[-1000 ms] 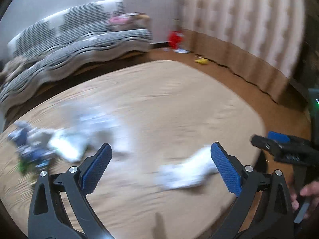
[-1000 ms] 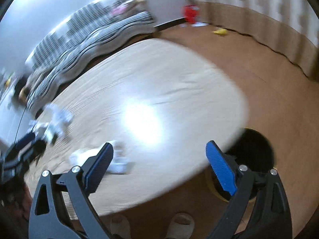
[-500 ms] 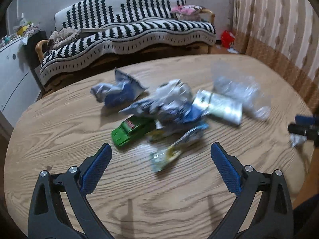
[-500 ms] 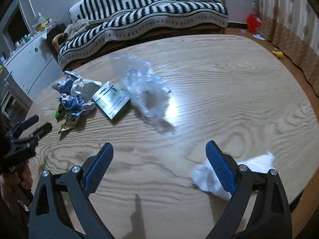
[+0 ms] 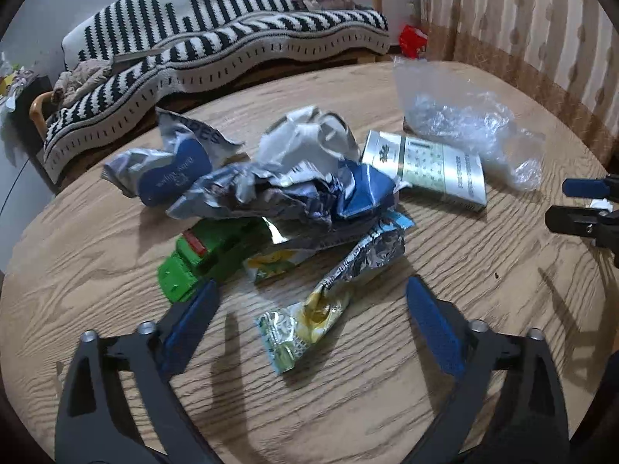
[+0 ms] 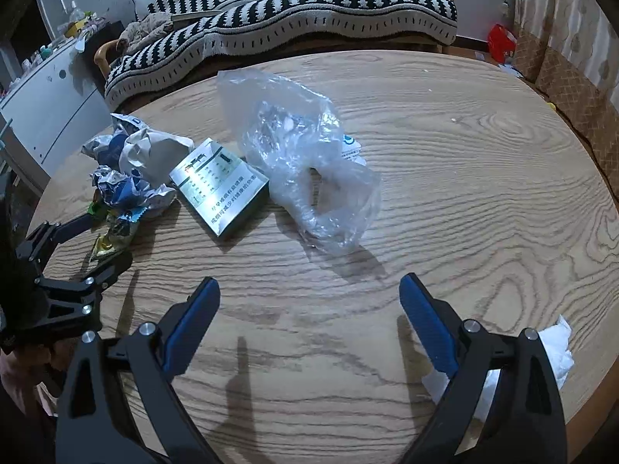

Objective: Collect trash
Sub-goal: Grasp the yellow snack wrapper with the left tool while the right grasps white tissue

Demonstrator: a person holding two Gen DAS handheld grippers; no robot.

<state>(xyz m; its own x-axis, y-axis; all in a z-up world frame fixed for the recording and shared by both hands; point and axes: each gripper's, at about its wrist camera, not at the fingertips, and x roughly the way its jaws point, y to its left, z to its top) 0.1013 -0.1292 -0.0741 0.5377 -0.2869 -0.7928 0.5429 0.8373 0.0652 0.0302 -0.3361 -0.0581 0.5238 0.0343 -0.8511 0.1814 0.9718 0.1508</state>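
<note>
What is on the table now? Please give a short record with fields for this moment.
surface: round wooden table
pile: crumpled wrappers over a green toy car
nearest wrapper: yellow snack packet, between the left hand-held gripper jaws, which are closing, not touching
flat item: silver box
beside it: clear plastic bag
table edge: white tissue
right hand-held gripper: open, empty

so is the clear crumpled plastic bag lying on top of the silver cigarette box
No, the clear crumpled plastic bag lies on the wooden table beside the silver cigarette box.
</note>
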